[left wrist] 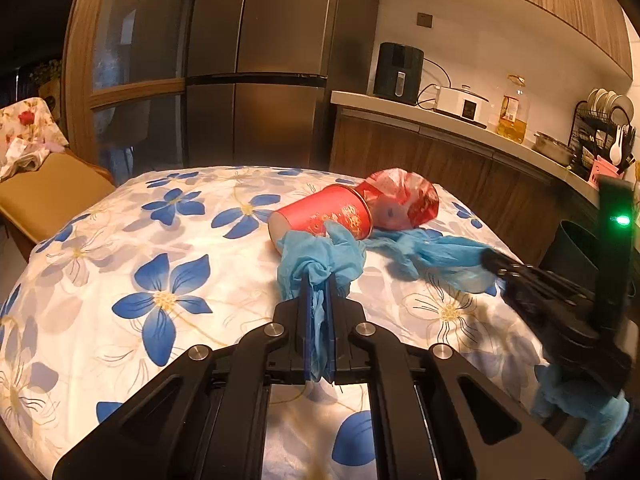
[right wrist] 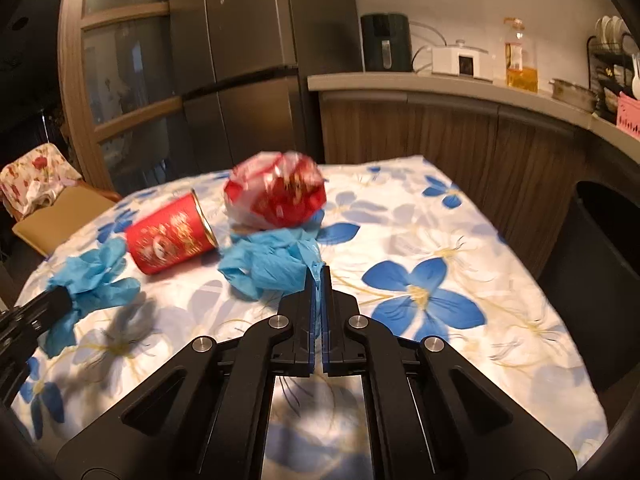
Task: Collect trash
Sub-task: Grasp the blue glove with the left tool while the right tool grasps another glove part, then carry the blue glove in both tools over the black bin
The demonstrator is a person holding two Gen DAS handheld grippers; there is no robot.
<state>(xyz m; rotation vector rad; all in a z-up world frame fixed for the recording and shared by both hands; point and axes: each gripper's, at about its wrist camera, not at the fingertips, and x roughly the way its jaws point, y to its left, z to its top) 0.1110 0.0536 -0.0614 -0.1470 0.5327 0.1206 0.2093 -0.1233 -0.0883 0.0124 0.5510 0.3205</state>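
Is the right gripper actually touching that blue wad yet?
Touching. The right wrist view shows the right gripper with its jaws closed on the edge of the blue wad, blue material pinched between the pads.

Spread over the counter (left wrist: 120, 240): a cloth. On it, toward the far side, a can (left wrist: 320, 216) lying on its side, mouth toward a crumpled bag (left wrist: 404, 200) just to its right. Just before the can, a wad of tissue (left wrist: 320, 256) pinched in the left gripper (left wrist: 318, 280). Right of that wad, before the bag, a second wad (right wrist: 272, 264) pinched in the right gripper (right wrist: 320, 276). Left of the counter, a chair (left wrist: 48, 192). Behind it, a refrigerator (left wrist: 260, 60). Off its right edge, a bin (right wrist: 600, 280) on the floor. Beyond, along the wall, a worktop (right wrist: 440, 84) bearing an air fryer (right wrist: 386, 42), a cooker (right wrist: 460, 60), an oil bottle (right wrist: 520, 60) and a dish rack (left wrist: 604, 128).
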